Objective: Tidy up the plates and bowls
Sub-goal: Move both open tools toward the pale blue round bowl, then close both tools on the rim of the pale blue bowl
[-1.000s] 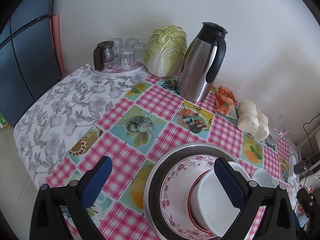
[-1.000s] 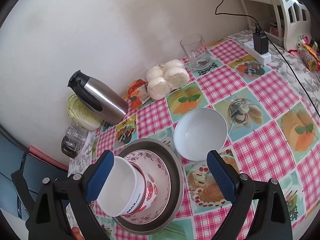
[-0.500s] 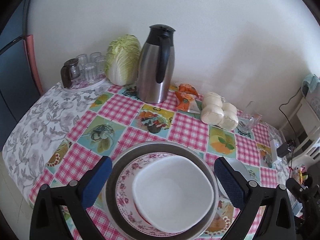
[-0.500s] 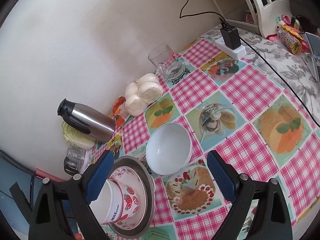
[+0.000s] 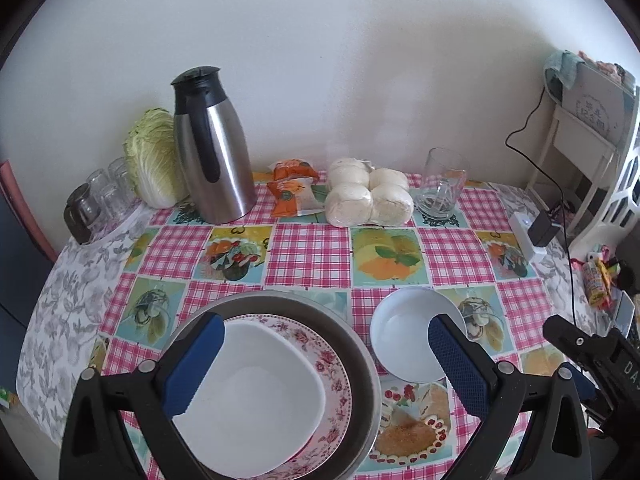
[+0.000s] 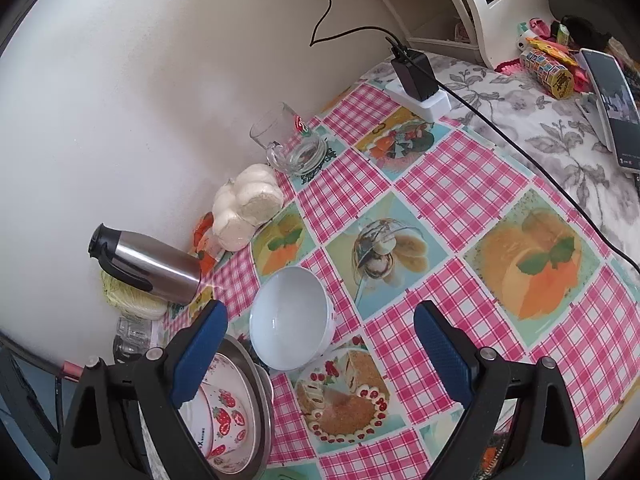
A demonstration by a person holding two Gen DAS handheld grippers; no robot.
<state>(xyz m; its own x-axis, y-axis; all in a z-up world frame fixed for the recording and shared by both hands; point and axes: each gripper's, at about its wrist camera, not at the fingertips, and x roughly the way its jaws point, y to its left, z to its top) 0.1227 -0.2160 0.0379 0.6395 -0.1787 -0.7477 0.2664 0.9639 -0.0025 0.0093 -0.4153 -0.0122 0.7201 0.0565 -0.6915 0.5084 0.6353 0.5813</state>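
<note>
A metal basin [image 5: 362, 364] sits at the table's near edge with a floral plate [image 5: 328, 364] in it and a white squarish bowl [image 5: 256, 392] on the plate. The stack also shows in the right wrist view, where the bowl [image 6: 224, 428] has strawberry print. A small white round bowl [image 5: 404, 340] stands alone on the cloth just right of the basin; it shows in the right wrist view [image 6: 290, 320] too. My left gripper [image 5: 324, 364] is open and empty above the stack. My right gripper [image 6: 320, 356] is open and empty, hovering near the small bowl.
Along the wall stand a steel thermos [image 5: 212, 148], a cabbage [image 5: 152, 164], a tray of glasses [image 5: 100, 196], snack packets [image 5: 292, 188], bagged buns [image 5: 368, 196] and a glass mug [image 5: 440, 184]. A power strip with charger [image 6: 416, 84] and cable, and a phone [image 6: 612, 104], lie at right.
The left gripper has swung right and pulled back, so the small bowl and right side of the table come into view. The right gripper has moved closer to the small bowl. Both stay open.
</note>
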